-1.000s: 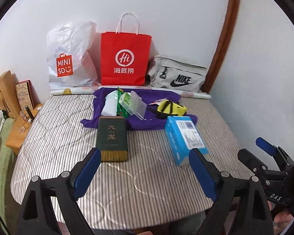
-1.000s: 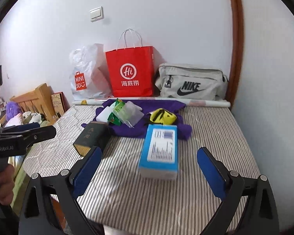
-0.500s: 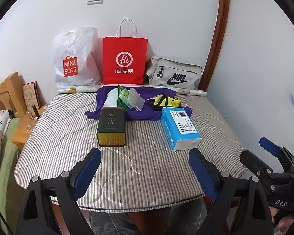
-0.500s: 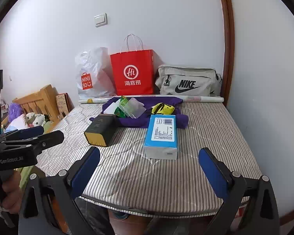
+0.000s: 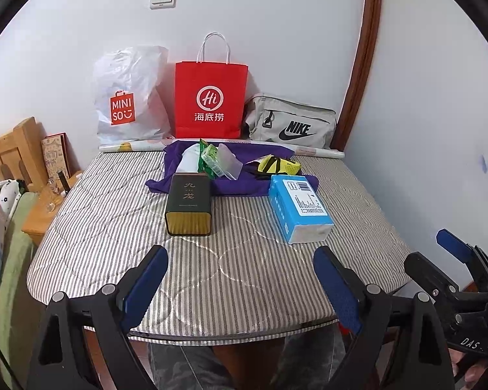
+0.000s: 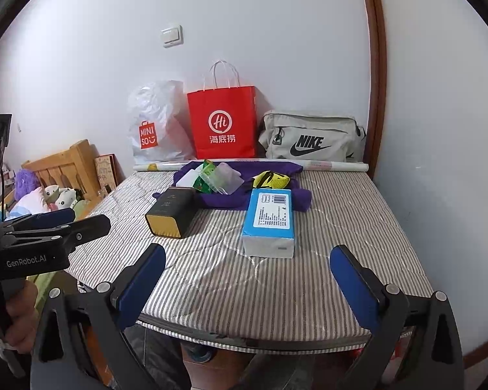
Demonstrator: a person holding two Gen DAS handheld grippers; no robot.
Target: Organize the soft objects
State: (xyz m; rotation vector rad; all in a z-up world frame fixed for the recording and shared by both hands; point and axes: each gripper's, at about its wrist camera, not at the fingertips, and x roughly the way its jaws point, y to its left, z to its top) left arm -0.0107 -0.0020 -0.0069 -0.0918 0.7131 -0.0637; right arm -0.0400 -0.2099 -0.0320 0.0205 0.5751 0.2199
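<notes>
A purple cloth [image 5: 244, 183] [image 6: 224, 200] lies at the far middle of the striped mattress [image 5: 114, 214] [image 6: 341, 227]. On it rest a green snack packet [image 5: 211, 159], a clear plastic bag [image 5: 229, 162] and a yellow-and-black item [image 5: 276, 165] [image 6: 271, 178]. In front stand a dark green tin [image 5: 188, 204] [image 6: 170, 211] and a blue tissue pack [image 5: 297, 208] [image 6: 270, 221]. My left gripper [image 5: 240, 276] hangs open over the near edge, nothing between its pads. My right gripper [image 6: 247, 276] is open too, empty, well short of the tissue pack.
Against the back wall stand a white Miniso bag [image 5: 128, 97], a red paper bag [image 5: 210, 100] and a grey Nike bag [image 5: 291, 126], with a rolled sheet [image 5: 318, 152] before them. A wooden headboard [image 5: 9, 152] and bedding lie left. A person's legs [image 5: 244, 367] show below.
Both grippers have pulled back from the objects toward the near edge of the mattress. The mattress edge and the person's legs now show below. Both stayed open.
</notes>
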